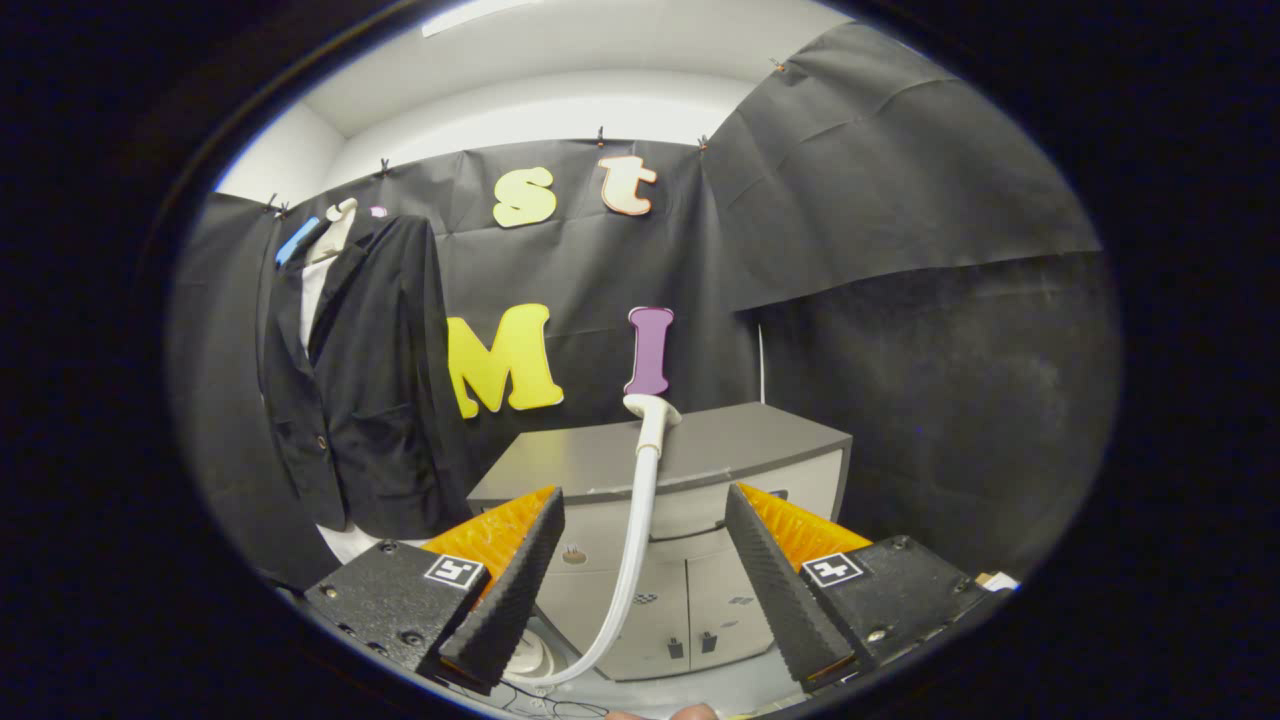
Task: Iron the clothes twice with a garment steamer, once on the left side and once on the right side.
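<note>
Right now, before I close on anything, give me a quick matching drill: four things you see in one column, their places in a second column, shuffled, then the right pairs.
Things:
1. black jacket
2. steamer hose
3. grey cabinet
4. hand-held gripper

Places:
A. open, its fingers on either side of the hose, not touching it
B. hanging against the booth wall, beside the cabinet
C. standing beyond the fingers, its doors shut
D. rising between the fingers in front of the cabinet, its handle end at the cabinet's top

Pairs: 1-B, 2-D, 3-C, 4-A
</note>
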Available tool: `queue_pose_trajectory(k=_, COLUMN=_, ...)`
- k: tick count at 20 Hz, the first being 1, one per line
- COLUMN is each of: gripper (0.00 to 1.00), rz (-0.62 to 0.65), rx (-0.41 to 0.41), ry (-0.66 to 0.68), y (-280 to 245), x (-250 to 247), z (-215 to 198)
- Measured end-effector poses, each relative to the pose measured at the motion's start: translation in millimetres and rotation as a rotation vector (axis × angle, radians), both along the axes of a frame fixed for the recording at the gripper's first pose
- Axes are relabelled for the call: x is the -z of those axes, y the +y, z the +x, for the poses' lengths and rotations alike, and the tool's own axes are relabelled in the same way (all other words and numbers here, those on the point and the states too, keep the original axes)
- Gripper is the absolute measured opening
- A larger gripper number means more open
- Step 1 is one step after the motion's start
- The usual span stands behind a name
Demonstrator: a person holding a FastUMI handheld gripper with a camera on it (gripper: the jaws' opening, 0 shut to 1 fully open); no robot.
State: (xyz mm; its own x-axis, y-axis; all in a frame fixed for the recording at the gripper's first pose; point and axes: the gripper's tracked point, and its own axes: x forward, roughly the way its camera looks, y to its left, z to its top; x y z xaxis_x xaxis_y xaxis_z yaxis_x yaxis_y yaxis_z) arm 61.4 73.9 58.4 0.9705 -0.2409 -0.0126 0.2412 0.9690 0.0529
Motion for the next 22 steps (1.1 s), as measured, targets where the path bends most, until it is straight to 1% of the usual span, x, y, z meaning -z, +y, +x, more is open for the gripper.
queue_pose_trajectory(k=3, gripper=1.0, rz=0.025, rx=-0.019, ry=-0.004, y=-5.4, x=-16.3, z=31.7)
queue_pose_trajectory(k=12, gripper=1.0, rz=0.149, rx=-0.107, ry=0.138, y=-32.3, x=-42.6, z=149.1)
queue_pose_trajectory(k=14, gripper=1.0, rz=0.171, rx=-0.11, ry=0.193, y=-40.0, x=-39.9, z=175.3)
queue_pose_trajectory(k=18, gripper=1.0, rz=0.213, rx=-0.113, ry=0.34, y=-52.0, x=-18.8, z=224.3)
queue_pose_trajectory(k=22, gripper=1.0, rz=0.266, rx=-0.086, ry=0.484, y=-70.0, x=10.1, z=267.0)
